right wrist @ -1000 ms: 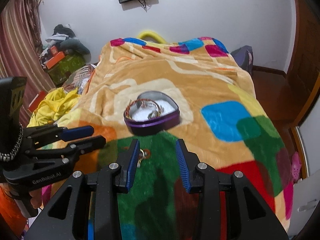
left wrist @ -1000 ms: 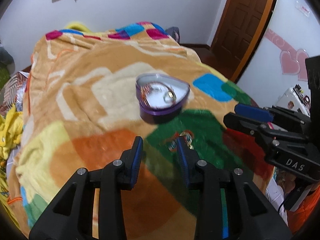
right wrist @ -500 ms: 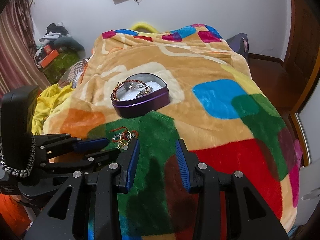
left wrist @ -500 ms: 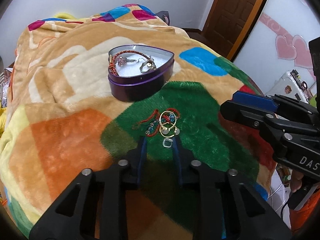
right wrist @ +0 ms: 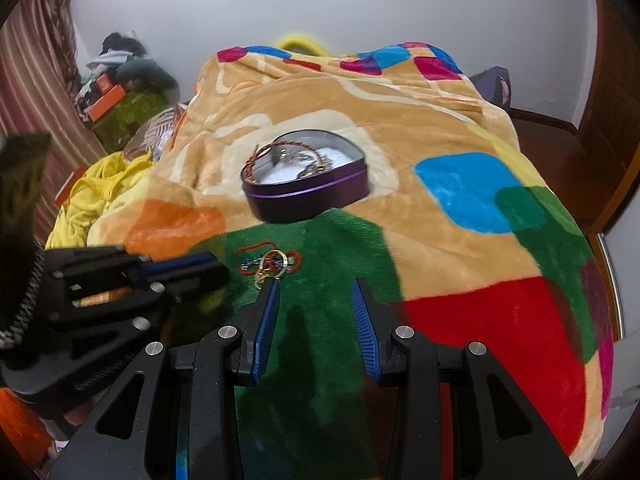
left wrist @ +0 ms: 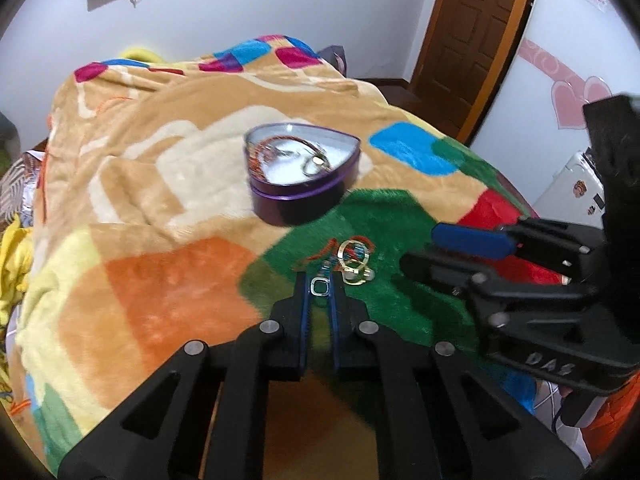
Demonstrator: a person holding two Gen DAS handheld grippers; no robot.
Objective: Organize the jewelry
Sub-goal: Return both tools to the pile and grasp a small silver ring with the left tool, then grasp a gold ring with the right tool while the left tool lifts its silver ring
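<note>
A purple heart-shaped tin (left wrist: pixel 304 196) sits open on the blanket, with a red cord bracelet and silver pieces inside; it also shows in the right wrist view (right wrist: pixel 308 196). A small pile of loose jewelry (left wrist: pixel 352 258), red cord and gold rings, lies on the green patch in front of it, and shows in the right wrist view (right wrist: pixel 274 264). My left gripper (left wrist: pixel 320 286) is shut on a small silver square ring (left wrist: pixel 319 285), held just above the pile's near edge. My right gripper (right wrist: pixel 314 296) is open and empty, just right of the pile.
A colorful patchwork blanket (left wrist: pixel 160 208) covers the bed. Yellow clothes (right wrist: pixel 96 184) and clutter lie off the bed's left side. A brown door (left wrist: pixel 472 40) stands at the back right. The right gripper's body (left wrist: pixel 520 280) is close on the right of the left one.
My left gripper has closed onto the small silver square ring and lifted slightly with the view tilting up. My right gripper stayed open and shifted a little closer to the pile.
</note>
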